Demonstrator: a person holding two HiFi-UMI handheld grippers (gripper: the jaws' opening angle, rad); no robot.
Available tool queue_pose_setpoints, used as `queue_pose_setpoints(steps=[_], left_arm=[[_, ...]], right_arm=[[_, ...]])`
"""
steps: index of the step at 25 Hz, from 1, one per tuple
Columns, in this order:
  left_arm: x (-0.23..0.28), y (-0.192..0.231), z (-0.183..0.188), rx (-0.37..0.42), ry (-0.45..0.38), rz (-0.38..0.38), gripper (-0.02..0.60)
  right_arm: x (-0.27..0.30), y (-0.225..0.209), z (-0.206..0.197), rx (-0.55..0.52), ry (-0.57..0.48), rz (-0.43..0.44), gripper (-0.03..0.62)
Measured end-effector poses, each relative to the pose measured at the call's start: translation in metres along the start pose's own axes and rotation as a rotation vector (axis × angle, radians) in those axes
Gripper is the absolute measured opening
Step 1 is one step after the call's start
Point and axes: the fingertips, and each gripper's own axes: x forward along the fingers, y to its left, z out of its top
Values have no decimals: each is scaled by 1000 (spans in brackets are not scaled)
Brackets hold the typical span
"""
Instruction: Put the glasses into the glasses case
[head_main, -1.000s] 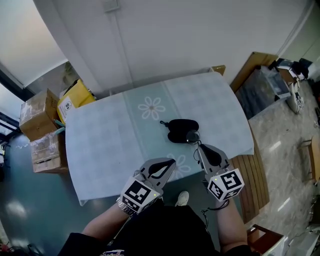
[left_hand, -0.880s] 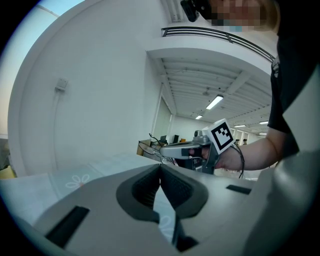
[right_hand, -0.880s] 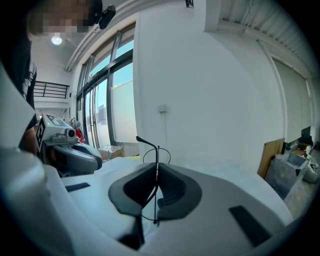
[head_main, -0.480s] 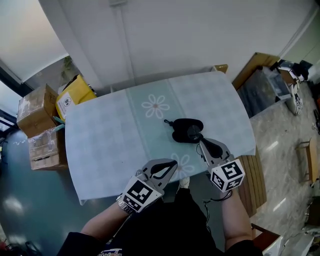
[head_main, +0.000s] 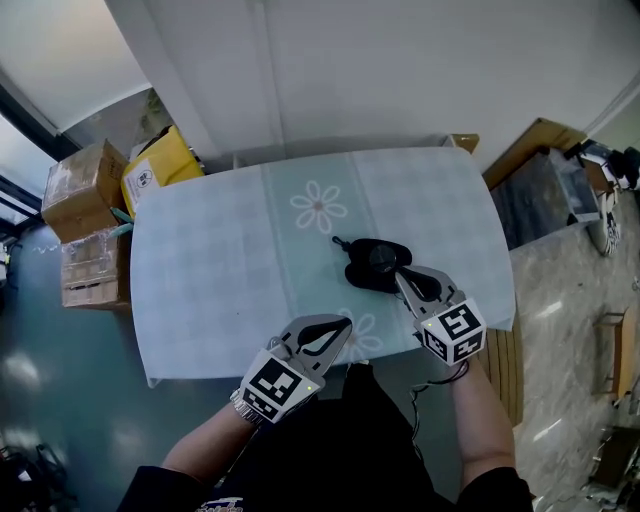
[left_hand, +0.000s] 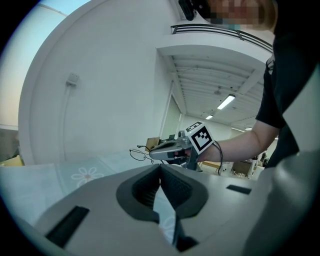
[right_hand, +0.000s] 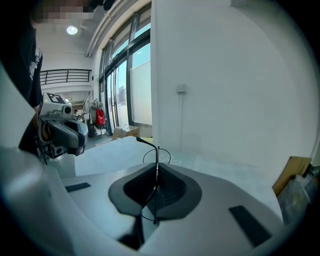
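A black glasses case (head_main: 362, 274) lies right of the middle of the flowered tablecloth (head_main: 210, 270). My right gripper (head_main: 400, 276) is shut on thin wire-framed glasses (head_main: 382, 258), holding them over the case's right part. In the right gripper view the glasses (right_hand: 155, 152) stand edge-on between the closed jaws of my right gripper (right_hand: 156, 169). My left gripper (head_main: 344, 323) hovers at the table's near edge, shut with nothing in it. The left gripper view shows its own tips (left_hand: 160, 172) together, and beyond them the right gripper (left_hand: 167, 148) carrying the glasses (left_hand: 138, 152).
Cardboard boxes (head_main: 85, 190) and a yellow box (head_main: 160, 165) stand on the floor left of the table. A wooden board (head_main: 535, 140) leans at the right. A white wall runs behind the table's far edge.
My right gripper has carried the glasses forward, from beside the case's near right end to over the case. The left gripper has stayed at the near edge.
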Motion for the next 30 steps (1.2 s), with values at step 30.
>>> queue_pose_setpoints(steps=[30], left_arm=[[34, 7, -30, -141, 52, 216, 28]], right_arm=[[79, -15, -112, -270, 339, 392, 34]])
